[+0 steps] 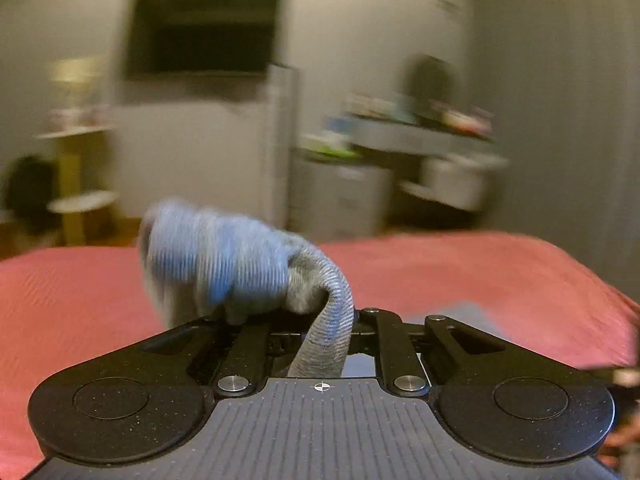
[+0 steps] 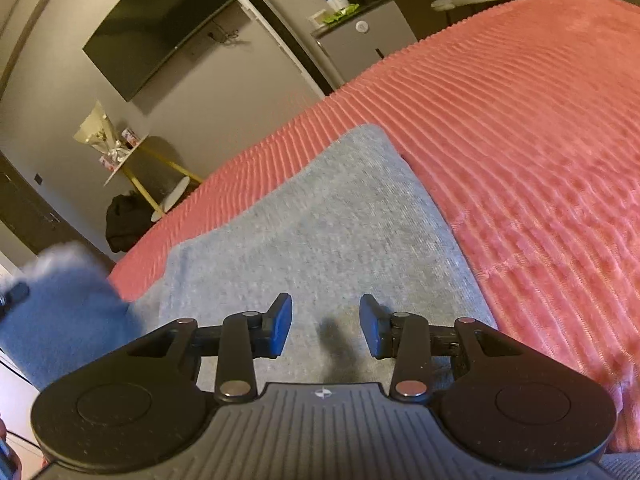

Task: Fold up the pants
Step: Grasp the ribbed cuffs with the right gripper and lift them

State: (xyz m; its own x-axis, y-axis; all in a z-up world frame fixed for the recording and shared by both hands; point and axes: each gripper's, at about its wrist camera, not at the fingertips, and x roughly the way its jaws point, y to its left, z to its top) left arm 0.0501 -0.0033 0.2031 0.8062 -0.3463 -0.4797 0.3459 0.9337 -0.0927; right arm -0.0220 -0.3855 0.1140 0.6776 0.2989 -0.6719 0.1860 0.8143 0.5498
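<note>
Grey-blue pants [image 2: 320,220] on coral (ribbed) bedspread [image 2: 540,140].

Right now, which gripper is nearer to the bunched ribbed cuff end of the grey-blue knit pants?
Left. The left gripper is shut on the bunched ribbed cuff end, lifted above the pink ribbed bedspread. The right gripper is open above the flat part of the pants.

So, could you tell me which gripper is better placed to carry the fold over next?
Left, probably. The left gripper is already shut on a bunched end of the pants, lifted above the bed. The right gripper is open, empty, over the flat part.
</note>
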